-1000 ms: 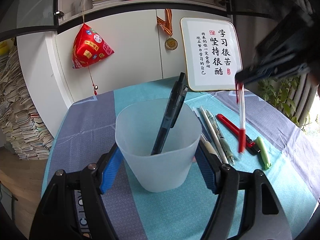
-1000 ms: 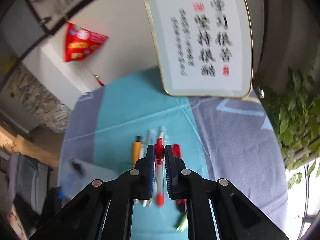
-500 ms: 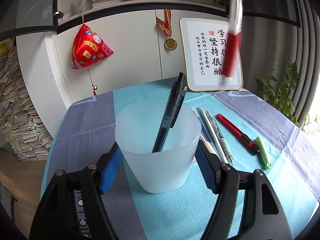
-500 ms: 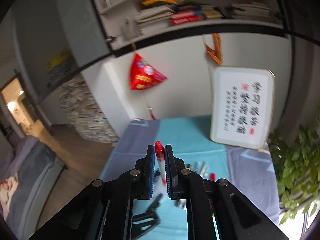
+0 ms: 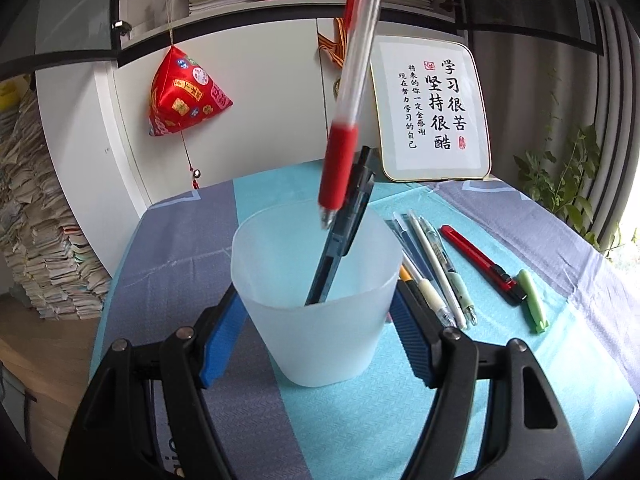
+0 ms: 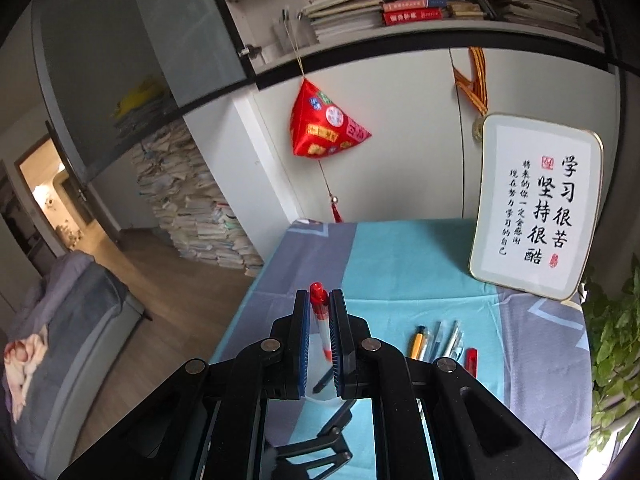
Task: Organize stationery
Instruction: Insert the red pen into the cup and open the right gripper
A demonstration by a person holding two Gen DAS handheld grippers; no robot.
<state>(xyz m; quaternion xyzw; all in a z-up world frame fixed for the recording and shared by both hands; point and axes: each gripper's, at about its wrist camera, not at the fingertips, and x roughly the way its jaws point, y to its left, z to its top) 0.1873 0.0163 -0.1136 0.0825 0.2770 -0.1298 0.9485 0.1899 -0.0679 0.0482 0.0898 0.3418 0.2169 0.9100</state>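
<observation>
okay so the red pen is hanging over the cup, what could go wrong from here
The red pen hangs tilted with its tip at the far rim of the cup, so a drop may glance off the rim or the dark pen leaning there. The cup is light; a knock could tip it despite the left gripper holding it.

The cup (image 5: 320,300) is frosted, translucent plastic with a matt look. The pen (image 5: 352,92) above it has a clear, glossy plastic barrel and a red grip that looks like rubber. The tablecloth (image 5: 400,420) is woven cloth with a fine herringbone texture, matt. The grippers' pads (image 5: 222,340) are blue and ribbed, set on smooth black plastic arms. The hanging red ornament (image 5: 184,96) is shiny, satin-like fabric.
</observation>
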